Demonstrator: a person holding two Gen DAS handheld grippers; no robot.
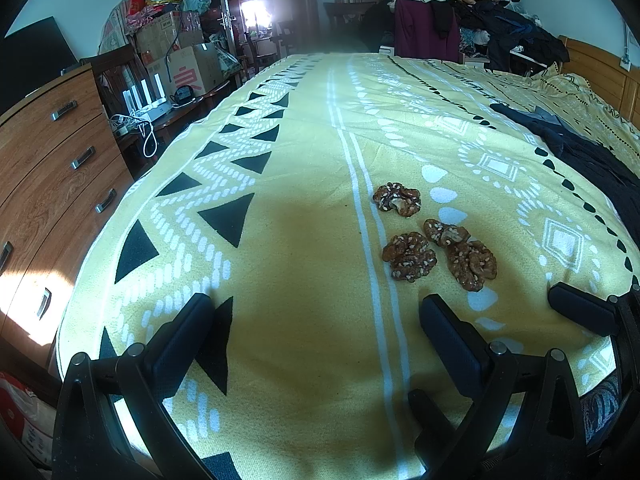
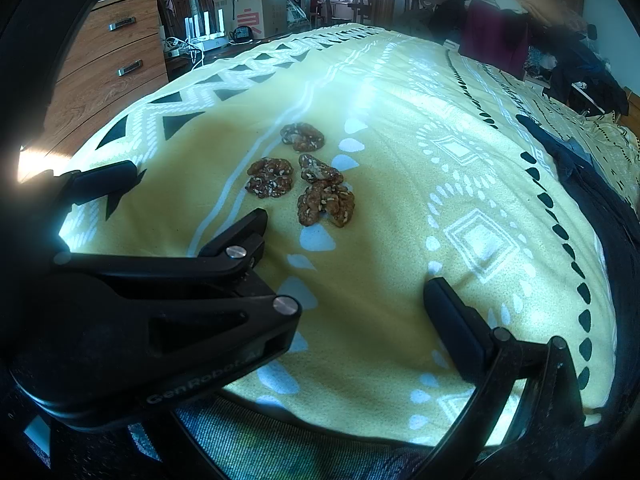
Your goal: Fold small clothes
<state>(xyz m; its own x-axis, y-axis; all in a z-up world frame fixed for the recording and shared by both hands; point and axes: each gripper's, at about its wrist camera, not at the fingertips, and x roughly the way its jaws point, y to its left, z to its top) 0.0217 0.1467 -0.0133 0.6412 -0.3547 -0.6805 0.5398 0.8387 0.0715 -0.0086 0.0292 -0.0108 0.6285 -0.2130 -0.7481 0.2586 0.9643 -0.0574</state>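
Folding is judged not yet begun: both the left gripper [image 1: 316, 312] and the right gripper [image 2: 348, 300] are held wide and empty over the bedspread [image 1: 304, 208], while dark clothes [image 1: 592, 156] lie unfolded at the far right, beyond the walnuts [image 1: 436, 240].

Four walnut pieces [image 1: 436, 238] lie on yellow bedspread [image 1: 304, 240] near dresser [image 1: 48, 168].

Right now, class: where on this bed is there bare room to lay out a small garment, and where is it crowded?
Free: the yellow bedspread between the black triangle border and the walnut pieces, and beyond them. Crowded: the dark garment along the right edge, and the clothes pile at the far end.
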